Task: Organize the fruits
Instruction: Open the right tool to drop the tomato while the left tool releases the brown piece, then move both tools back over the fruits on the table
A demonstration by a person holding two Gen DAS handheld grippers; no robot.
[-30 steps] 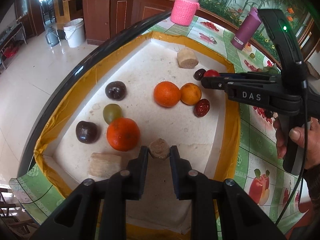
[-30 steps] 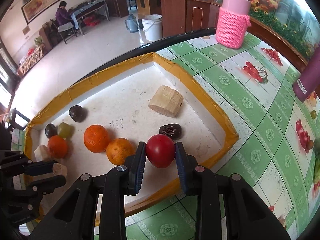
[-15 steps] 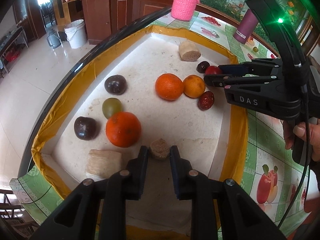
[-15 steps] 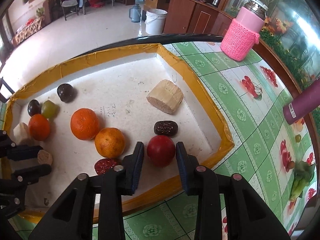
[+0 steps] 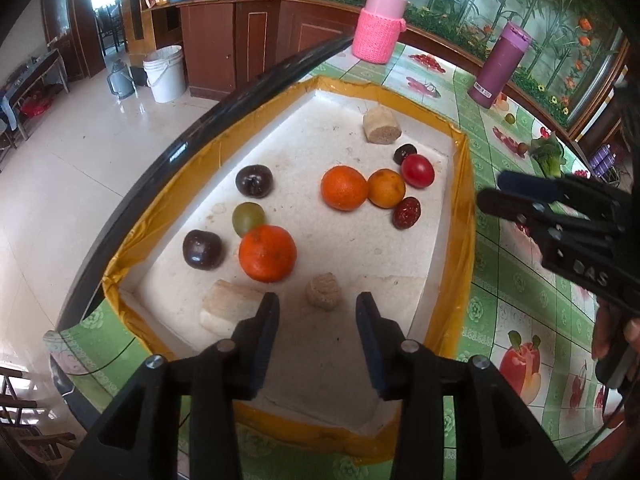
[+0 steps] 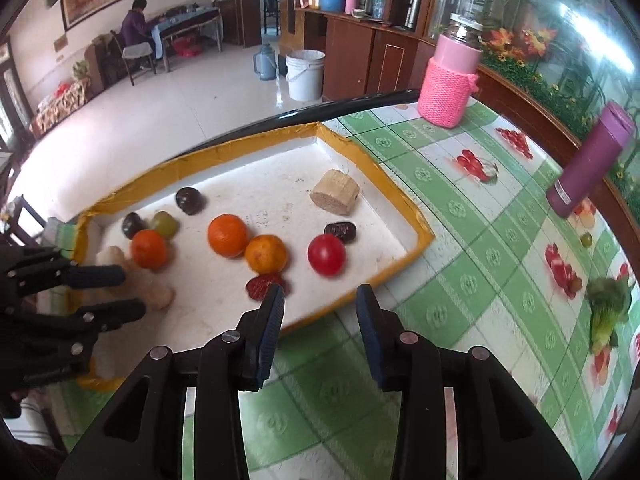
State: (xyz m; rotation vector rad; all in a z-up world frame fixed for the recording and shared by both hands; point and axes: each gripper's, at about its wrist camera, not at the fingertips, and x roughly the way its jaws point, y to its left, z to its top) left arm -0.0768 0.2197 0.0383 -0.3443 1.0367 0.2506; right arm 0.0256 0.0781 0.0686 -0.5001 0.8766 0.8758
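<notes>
Two wrist views look down on a shallow white tray (image 5: 464, 216) with a yellow taped rim, set on a green fruit-print tablecloth.

In the left wrist view, the left gripper (image 5: 317, 312) has its fingers spread wide and holds nothing. A small tan cork-like lump (image 5: 323, 291) lies on the tray floor just beyond the fingertips, between them but touching neither. At about 10 o'clock from the lump sits a pale block (image 5: 228, 308), beside the left finger. Farther out toward 11 o'clock are a large orange (image 5: 267, 253), a dark plum (image 5: 202, 249), a green grape (image 5: 248, 217) and a second dark plum (image 5: 254, 180). Toward 1 o'clock lies a cluster: another orange (image 5: 344, 188), a smaller orange (image 5: 386, 188), a red date (image 5: 406, 213), a red tomato (image 5: 417, 171), a dark date (image 5: 405, 153), and at the far end a tan cylinder (image 5: 382, 125).

In the right wrist view, the right gripper (image 6: 320, 304) is also spread and empty, hanging over the tray's near rim. The red tomato (image 6: 326, 254) rests on the tray at 12 o'clock from the fingertips, apart from them.

My reading: both claws are between picks, with each nearest item lying free in the tray. The next move likely calls for choosing another piece to group, lowering open fingers astride it, and closing gently so round fruit does not roll.
</notes>
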